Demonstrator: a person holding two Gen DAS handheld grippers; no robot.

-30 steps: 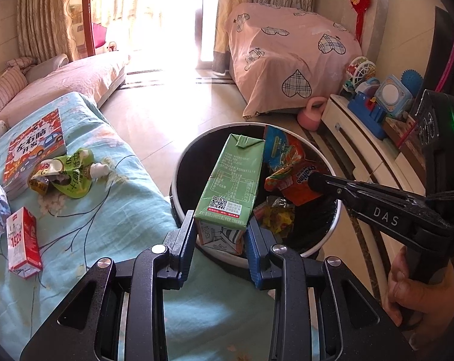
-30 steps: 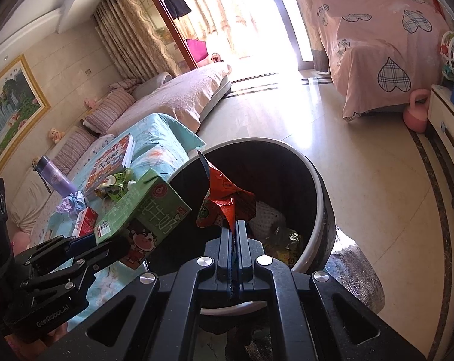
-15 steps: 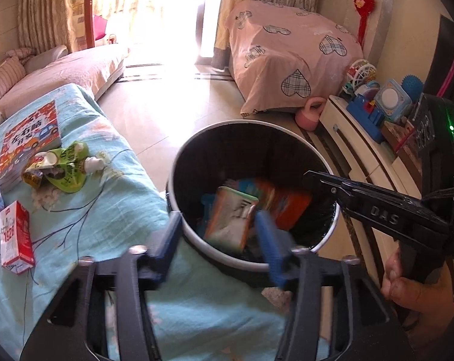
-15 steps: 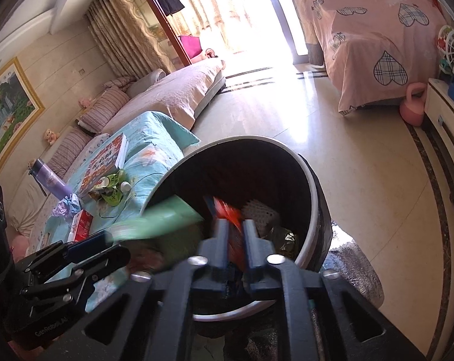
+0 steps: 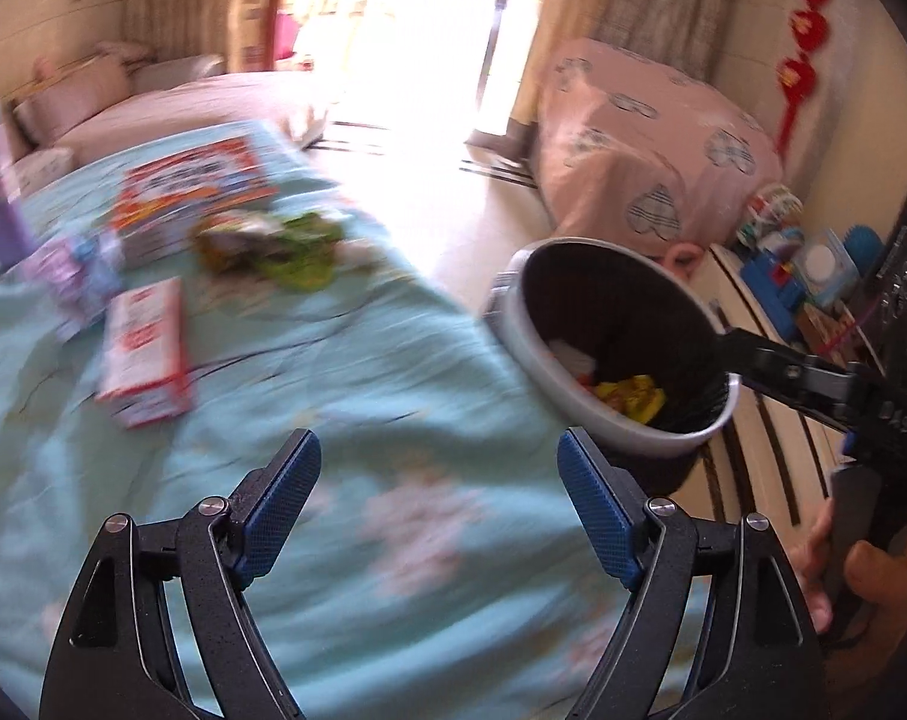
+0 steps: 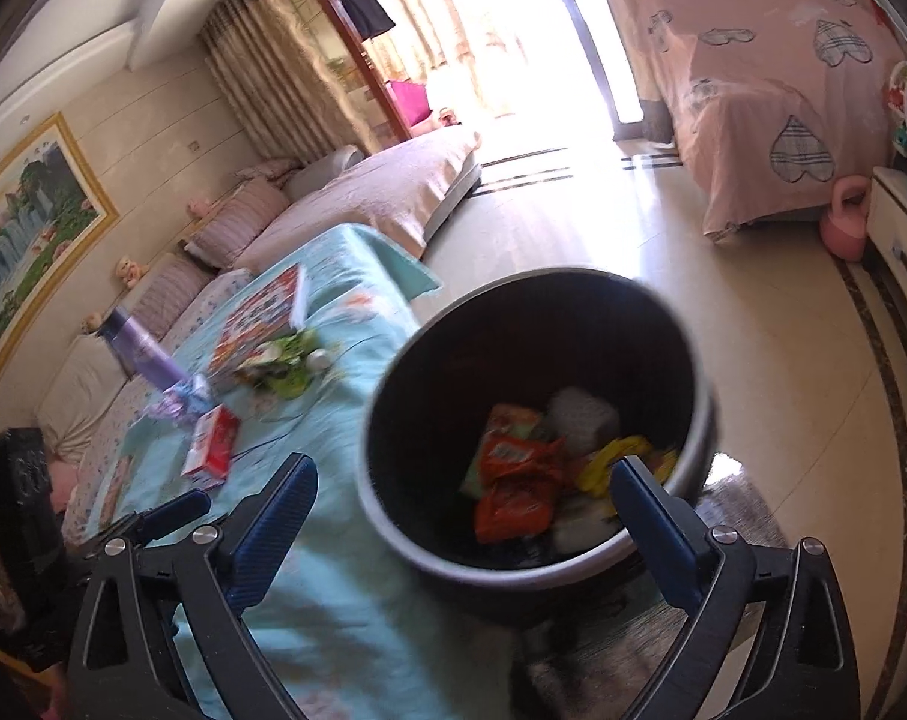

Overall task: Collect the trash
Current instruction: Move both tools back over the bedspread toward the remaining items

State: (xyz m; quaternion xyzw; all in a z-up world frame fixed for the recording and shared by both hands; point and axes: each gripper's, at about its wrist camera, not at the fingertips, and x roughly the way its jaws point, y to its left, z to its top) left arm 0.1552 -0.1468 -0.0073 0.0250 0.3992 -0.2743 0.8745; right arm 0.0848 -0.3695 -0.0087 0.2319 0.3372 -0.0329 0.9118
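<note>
Trash [image 6: 516,480] crinkled in round dark bin [image 6: 702,420], both hand-held grippers [image 5: 438,498] [image 6: 462,531] just opened, empty.

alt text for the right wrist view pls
The right gripper, open and empty, hangs over a dark round bin holding an orange wrapper and other trash. Left of it, a red-and-white carton lies on a light blue cloth.

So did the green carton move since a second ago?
Yes. It was in the left gripper above the bin's near rim. The jaws have just been opening, nothing is between them, and the carton is no longer above the rim.
</note>
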